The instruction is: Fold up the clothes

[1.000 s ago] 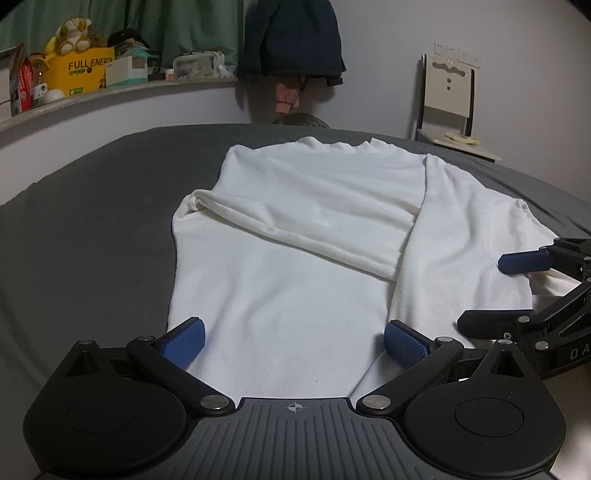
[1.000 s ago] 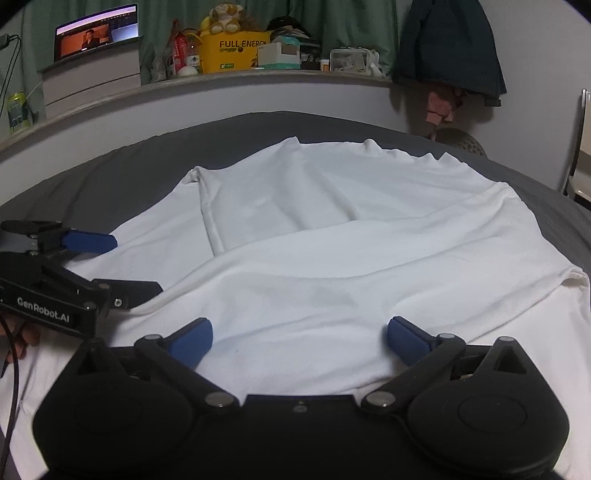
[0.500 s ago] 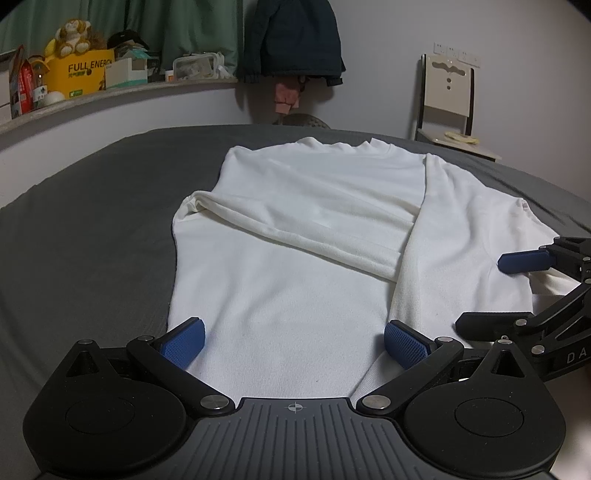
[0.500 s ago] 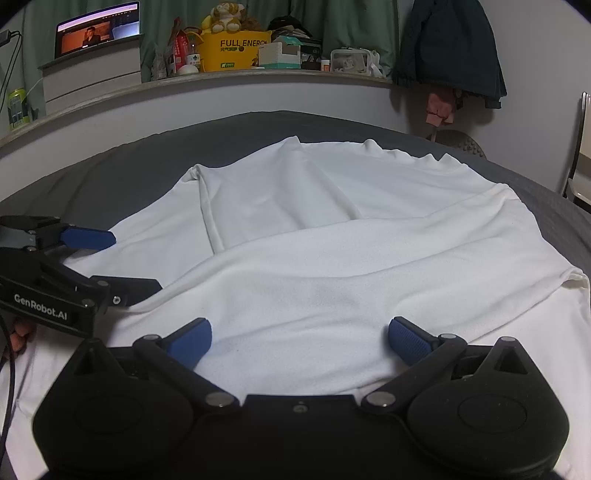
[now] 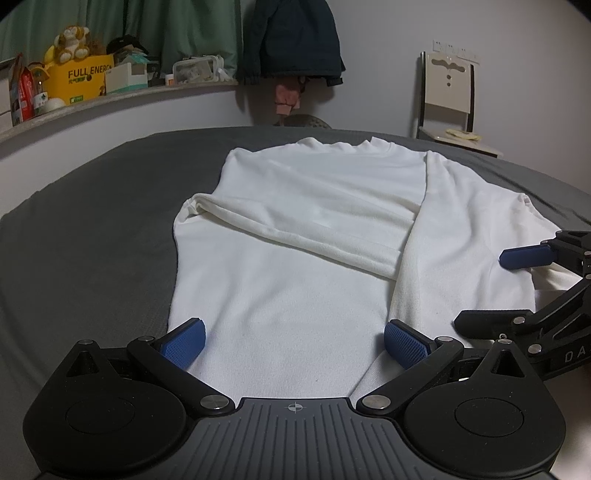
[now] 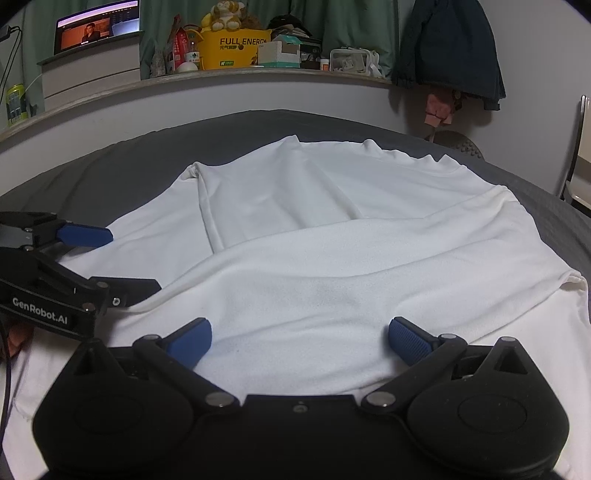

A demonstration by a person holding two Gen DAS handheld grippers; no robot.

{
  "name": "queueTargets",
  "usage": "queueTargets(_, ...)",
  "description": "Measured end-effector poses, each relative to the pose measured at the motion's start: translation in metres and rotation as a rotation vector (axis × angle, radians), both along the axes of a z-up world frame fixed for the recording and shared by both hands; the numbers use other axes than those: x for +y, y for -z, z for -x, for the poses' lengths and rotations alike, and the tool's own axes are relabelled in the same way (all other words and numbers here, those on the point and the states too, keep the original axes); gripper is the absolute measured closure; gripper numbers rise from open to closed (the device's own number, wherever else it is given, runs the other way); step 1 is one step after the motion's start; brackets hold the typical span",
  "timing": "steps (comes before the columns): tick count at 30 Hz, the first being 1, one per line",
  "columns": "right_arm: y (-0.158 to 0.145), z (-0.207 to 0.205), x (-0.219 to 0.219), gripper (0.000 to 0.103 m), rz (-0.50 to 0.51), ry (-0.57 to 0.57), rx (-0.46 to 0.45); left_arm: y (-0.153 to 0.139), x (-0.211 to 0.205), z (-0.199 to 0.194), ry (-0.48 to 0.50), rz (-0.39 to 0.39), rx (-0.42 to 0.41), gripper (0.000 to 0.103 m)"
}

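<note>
A white long-sleeved top (image 5: 295, 258) lies flat on the grey bed (image 5: 92, 240), collar at the far end, both sleeves folded across its body. My left gripper (image 5: 293, 338) hovers open over the hem, blue pads wide apart with nothing between them. My right gripper (image 6: 299, 339) is open too, low over the top (image 6: 332, 266) near its right side. Each gripper shows in the other's view: the right gripper (image 5: 517, 288) at the right edge, the left gripper (image 6: 103, 262) at the left edge, both with spread fingers over the cloth.
A curved shelf (image 6: 258, 74) behind the bed holds a yellow box (image 6: 232, 48), a plush toy, cartons and a lit screen (image 6: 96, 27). A dark jacket (image 5: 291, 37) hangs on the wall. A chair (image 5: 450, 103) stands at the far right. Grey bedding lies bare to the left.
Both grippers have stayed nearly still and open; the left one has drifted very slightly. The top has not moved.
</note>
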State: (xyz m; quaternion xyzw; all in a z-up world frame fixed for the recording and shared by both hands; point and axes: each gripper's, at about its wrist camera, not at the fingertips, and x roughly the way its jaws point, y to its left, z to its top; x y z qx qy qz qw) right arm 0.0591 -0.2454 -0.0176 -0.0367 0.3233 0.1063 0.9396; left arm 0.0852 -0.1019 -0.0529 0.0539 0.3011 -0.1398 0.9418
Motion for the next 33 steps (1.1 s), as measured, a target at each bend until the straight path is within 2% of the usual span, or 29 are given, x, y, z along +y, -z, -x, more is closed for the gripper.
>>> queueTargets(13,0.000,0.001,0.003,0.000,0.017,0.003,-0.014,0.001,-0.001,0.001,-0.017,0.007,-0.001,0.000)
queueTargets(17,-0.011,0.007,0.006,0.000,0.043,-0.002,-0.069,-0.007,0.000,0.003,-0.039,0.002,-0.011,0.000)
queueTargets(20,-0.034,0.010,0.004,0.000,0.038,0.014,-0.137,-0.029,0.012,0.004,-0.052,0.049,-0.072,0.000)
queueTargets(24,-0.069,0.004,-0.025,0.000,-0.073,0.068,-0.166,-0.065,0.034,-0.007,-0.028,0.096,-0.161,0.000)
queueTargets(26,-0.083,-0.003,-0.045,0.001,-0.123,0.094,-0.177,-0.078,0.044,-0.024,-0.040,0.115,-0.169,0.000)
queueTargets(28,-0.093,-0.017,-0.068,0.001,-0.131,0.116,-0.184,-0.086,0.051,-0.054,-0.045,0.145,-0.150,0.000)
queueTargets(31,-0.101,-0.052,-0.096,0.002,-0.070,0.106,-0.204,-0.093,0.044,-0.108,-0.028,0.168,-0.105,0.000)
queueTargets(33,-0.104,-0.088,-0.112,0.009,-0.023,0.086,-0.190,-0.094,0.035,-0.147,-0.009,0.162,-0.069,0.000)
